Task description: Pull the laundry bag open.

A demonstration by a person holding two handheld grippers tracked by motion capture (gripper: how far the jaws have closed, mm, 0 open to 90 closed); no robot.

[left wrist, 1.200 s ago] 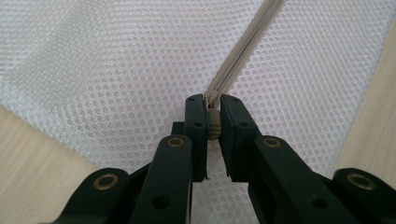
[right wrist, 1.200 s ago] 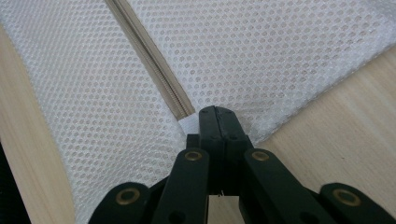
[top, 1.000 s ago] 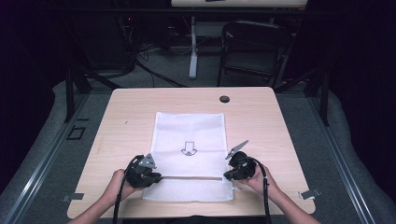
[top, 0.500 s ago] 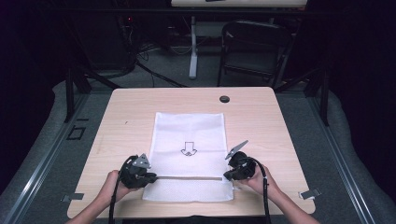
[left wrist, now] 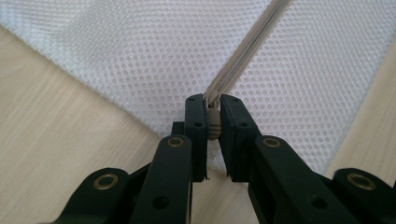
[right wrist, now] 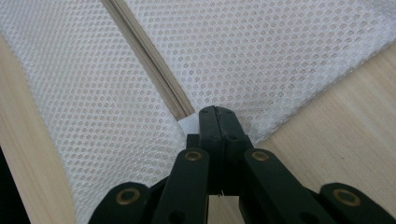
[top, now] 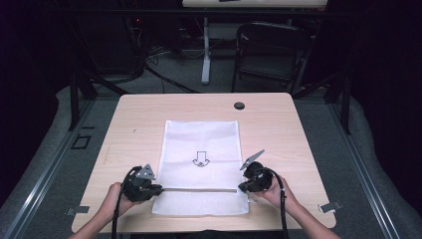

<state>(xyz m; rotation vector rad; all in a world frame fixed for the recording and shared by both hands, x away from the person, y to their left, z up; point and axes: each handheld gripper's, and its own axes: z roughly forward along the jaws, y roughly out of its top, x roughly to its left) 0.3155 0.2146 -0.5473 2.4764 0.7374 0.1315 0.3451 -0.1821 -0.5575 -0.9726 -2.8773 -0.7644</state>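
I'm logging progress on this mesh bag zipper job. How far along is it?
Done: both ends are gripped. The left gripper is shut on the zipper pull at the mesh bag's left edge; the right gripper pinches the bag's edge by the zipper's other end. In hand: bracing. Left: the slide itself; which way it should run isn't clear.

You had even overhead light on the table (top: 149, 114), while the room around it stayed nearly black. The high view was soft and grainy. Both gripper views were sharp on the mesh (left wrist: 140, 51), with only faint shadows.
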